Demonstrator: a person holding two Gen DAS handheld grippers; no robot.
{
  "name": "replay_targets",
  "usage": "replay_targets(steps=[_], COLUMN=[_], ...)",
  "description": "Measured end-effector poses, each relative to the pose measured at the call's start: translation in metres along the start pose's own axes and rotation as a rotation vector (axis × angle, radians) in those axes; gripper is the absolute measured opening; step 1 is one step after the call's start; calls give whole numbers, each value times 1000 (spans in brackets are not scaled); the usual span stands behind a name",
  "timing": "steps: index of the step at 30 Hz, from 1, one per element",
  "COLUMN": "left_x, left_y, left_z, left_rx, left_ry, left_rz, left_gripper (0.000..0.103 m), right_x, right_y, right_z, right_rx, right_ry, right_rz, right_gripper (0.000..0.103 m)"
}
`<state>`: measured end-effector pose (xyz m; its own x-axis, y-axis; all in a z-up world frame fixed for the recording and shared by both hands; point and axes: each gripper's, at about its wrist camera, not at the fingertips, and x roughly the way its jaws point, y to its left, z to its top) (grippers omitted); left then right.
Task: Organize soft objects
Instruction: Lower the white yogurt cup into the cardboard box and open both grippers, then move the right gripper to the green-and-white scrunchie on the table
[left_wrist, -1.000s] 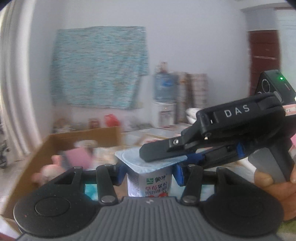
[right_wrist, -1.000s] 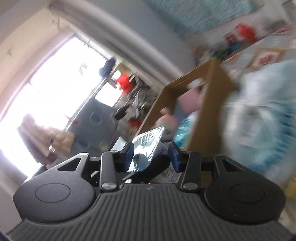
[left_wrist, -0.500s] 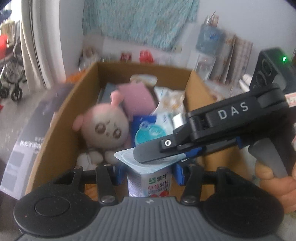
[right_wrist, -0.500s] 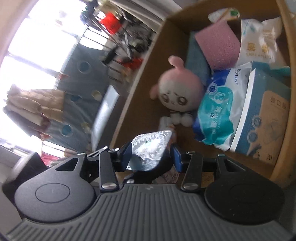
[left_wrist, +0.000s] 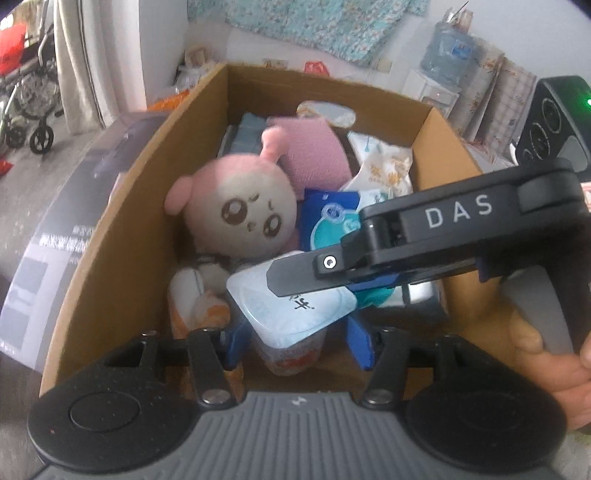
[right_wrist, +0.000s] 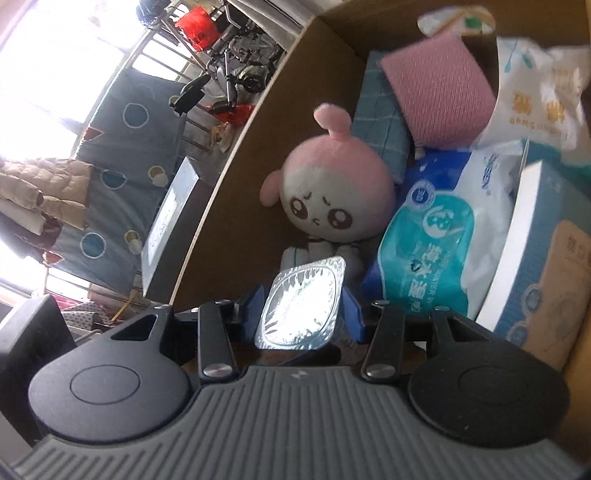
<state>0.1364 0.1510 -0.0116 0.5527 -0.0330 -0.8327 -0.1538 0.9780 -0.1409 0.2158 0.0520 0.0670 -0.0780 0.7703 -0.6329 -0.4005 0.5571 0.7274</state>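
The left gripper (left_wrist: 291, 341) is over the near end of the cardboard box (left_wrist: 110, 236), with a yogurt cup (left_wrist: 291, 314) between its blue fingers (left_wrist: 360, 343). Its jaws are opening and the right finger looks clear of the cup, so the cup is being let go. The right gripper (right_wrist: 301, 308) is closed on a second cup with a shiny foil lid (right_wrist: 301, 304), held low over the same end. A pink plush doll (left_wrist: 236, 214) and a blue wipes pack (right_wrist: 424, 243) already lie inside the box. The free cup could fall on its side or land on the doll's legs. The two grippers are close, so one could bump the other, and a hard squeeze could dent the cup or pop its foil
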Motion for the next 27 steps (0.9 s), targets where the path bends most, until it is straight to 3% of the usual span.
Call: replay_targets(steps=[5,11,13,15,20,23,27], left_x=[0,-29,-44,-60,-86,-96,-95], left_y=[8,3,-4,-15,-65,-104,-163], left_z=[0,-4,-10,-21,-50,-66,-84], left_rx=[-39,-50,-39,-27,99,179,329], left_ry=[0,-73,-133,-253,-482,-542,-522], left_rz=[20,23,26,44,122,44,-109], left_gripper=[74,79,79,81,83,90,91], right_x=[-3,-29,-52,-75,-154,-211,-281], right_y=[2,4,2,-5,-43,-75,-113], right_z=[0,-6,-17,-31,-90,-133,-182], right_rx=[5,20,26,41,100,135,172], right_ry=[0,-46,-96,-136,-292,-433,-613], right_rz=[-2,57,122,196,339,351,266], right_gripper=[49,51,53,58,64,67,75])
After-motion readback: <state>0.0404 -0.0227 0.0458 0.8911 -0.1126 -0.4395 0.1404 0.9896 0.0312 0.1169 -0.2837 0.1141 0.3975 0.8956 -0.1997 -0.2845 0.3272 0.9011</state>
